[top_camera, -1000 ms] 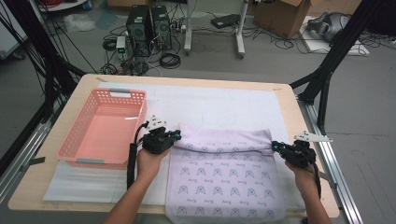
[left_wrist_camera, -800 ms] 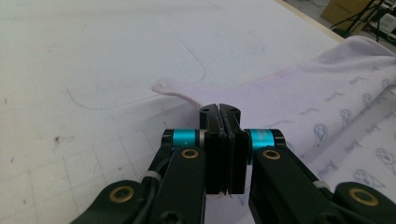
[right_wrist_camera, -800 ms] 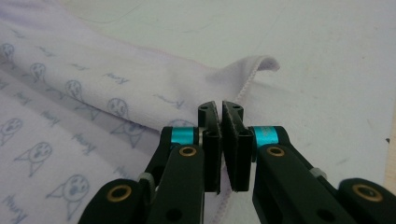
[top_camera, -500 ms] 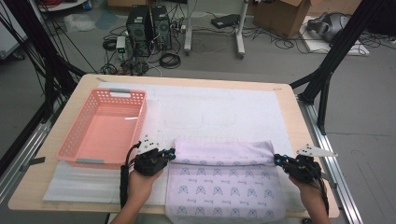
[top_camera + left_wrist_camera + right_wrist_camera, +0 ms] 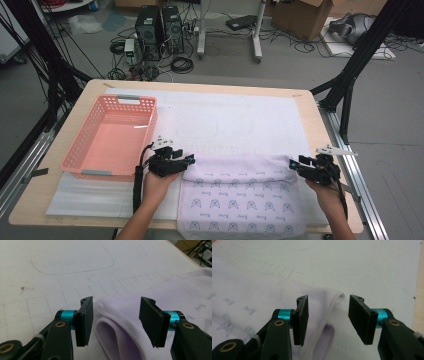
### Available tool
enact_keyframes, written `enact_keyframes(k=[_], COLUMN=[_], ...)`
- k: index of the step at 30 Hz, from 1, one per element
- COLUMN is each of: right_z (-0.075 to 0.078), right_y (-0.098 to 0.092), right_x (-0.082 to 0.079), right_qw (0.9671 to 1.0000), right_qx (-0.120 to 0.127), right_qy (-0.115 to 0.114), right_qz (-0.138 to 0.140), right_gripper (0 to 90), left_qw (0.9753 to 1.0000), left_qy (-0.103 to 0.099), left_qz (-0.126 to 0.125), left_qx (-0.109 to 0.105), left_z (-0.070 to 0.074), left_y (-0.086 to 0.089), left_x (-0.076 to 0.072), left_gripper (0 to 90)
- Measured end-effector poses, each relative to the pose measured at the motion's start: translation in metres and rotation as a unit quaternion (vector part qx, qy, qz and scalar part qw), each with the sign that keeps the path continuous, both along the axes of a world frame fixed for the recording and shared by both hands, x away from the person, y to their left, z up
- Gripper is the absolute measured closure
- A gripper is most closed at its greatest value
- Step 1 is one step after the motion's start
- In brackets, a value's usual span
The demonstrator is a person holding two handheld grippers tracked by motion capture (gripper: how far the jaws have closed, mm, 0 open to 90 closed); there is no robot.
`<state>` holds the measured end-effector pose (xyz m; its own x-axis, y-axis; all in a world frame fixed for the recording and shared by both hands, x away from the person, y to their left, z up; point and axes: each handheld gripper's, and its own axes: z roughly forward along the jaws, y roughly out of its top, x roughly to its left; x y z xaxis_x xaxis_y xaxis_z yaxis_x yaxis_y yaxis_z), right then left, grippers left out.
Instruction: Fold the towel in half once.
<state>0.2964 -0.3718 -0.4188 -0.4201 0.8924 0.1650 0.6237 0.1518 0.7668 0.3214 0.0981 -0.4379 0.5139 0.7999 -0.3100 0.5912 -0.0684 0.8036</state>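
now both my jaws are standing wide open, where half a second ago they were pinching the corners of the lilac patterned cloth [image 5: 242, 197] and drawing its far edge back toward me. the left gripper [image 5: 186, 161] is straddling the rolled fold at the cloth's left end, touching nothing, and the right gripper [image 5: 295, 165] is doing the same at the right end, so i am judging this fold as laid and let go. the cloth is lying folded on the white mat [image 5: 235, 120] at the near middle of the tabletop [image 5: 305, 100], its near edge hanging just over the tabletop's front edge. the pink basket [image 5: 80, 150] is sitting empty just left of my left gripper, near enough to mind. beyond the fold the mat is lying bare, giving open room for pushing forward.
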Motion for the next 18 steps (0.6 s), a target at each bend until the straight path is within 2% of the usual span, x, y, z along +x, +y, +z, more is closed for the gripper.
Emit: enact_keyframes(k=[2,5,7,9,11,13,18], right_z=[0.000,-0.005,-0.009,-0.012,-0.014,-0.014,-0.009], right_y=[0.006,0.015,0.020,0.024,0.026,0.028,0.025], right_x=[0.013,0.031,0.039,0.043,0.044,0.042,0.031], right_qw=[0.9999,0.9991,0.9979,0.9967,0.9955,0.9952,0.9960], right_qx=[-0.010,-0.031,-0.047,-0.060,-0.065,-0.072,-0.078], right_qy=[0.012,0.030,0.044,0.051,0.061,0.053,0.021], right_qz=[-0.001,0.003,0.011,0.020,0.030,0.039,0.037], right_gripper=[48.1,48.0,51.9,59.9,72.5,81.5,82.3], left_qw=[0.9998,0.9993,0.9996,0.9996,0.9995,0.9996,0.9995], left_qy=[0.008,0.037,0.028,0.027,0.025,0.012,-0.024], left_qz=[0.006,0.003,0.002,0.001,-0.004,-0.005,-0.004], left_qx=[-0.015,-0.003,0.004,0.012,0.018,0.025,0.022], left_z=[-0.005,-0.015,-0.016,-0.017,-0.016,-0.015,-0.006], left_y=[-0.002,-0.007,-0.008,-0.010,-0.010,-0.012,-0.010], left_x=[0.006,0.013,0.013,0.013,0.012,0.010,0.004], left_gripper=[50.6,51.3,53.7,61.2,73.5,80.5,81.4])
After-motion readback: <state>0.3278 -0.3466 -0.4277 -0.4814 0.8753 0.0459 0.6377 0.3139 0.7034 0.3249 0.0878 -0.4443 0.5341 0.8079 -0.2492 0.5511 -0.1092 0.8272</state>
